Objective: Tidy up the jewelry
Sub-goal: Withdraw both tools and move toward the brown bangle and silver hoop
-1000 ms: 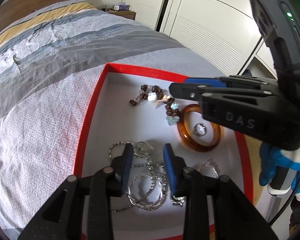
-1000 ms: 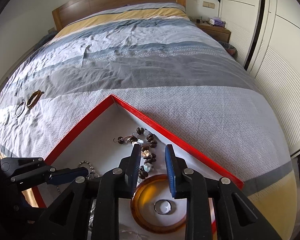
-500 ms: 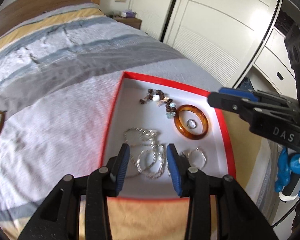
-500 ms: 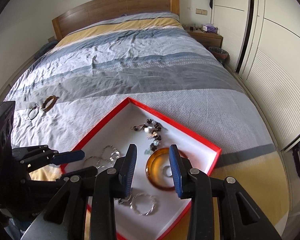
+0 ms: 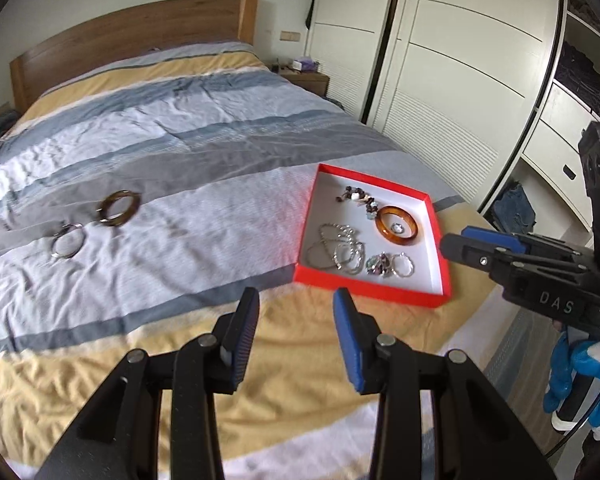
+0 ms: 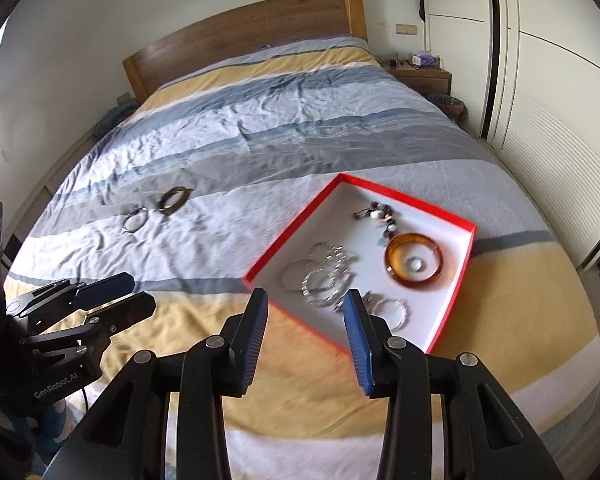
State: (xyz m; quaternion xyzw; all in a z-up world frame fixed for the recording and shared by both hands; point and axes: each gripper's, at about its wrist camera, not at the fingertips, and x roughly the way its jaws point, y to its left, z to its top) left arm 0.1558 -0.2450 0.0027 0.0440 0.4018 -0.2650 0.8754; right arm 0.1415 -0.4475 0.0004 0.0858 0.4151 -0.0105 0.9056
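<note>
A red box (image 5: 340,278) (image 6: 296,222) with a white inside lies on the bed. It holds an amber bangle (image 5: 397,221) (image 6: 414,265) with a small ring inside it, silver chains (image 5: 338,249) (image 6: 320,270), silver hoops (image 6: 392,310) and a brown bead bracelet (image 5: 356,195) (image 6: 376,214). A brown bangle (image 5: 119,204) (image 6: 174,200) and a silver ring (image 5: 66,242) (image 6: 135,220) lie on the bedspread to the left. My left gripper (image 5: 294,320) is open and empty above the yellow stripe. My right gripper (image 6: 306,320) is open and empty over the box's near edge.
The striped bedspread (image 5: 180,152) covers the bed up to a wooden headboard (image 6: 244,36). White wardrobe doors (image 5: 440,80) stand along the right side. A nightstand (image 6: 418,74) stands beside the headboard.
Both grippers have pulled back and up from the box and opened wider. The whole box and the two pieces on the bedspread have come into view.
</note>
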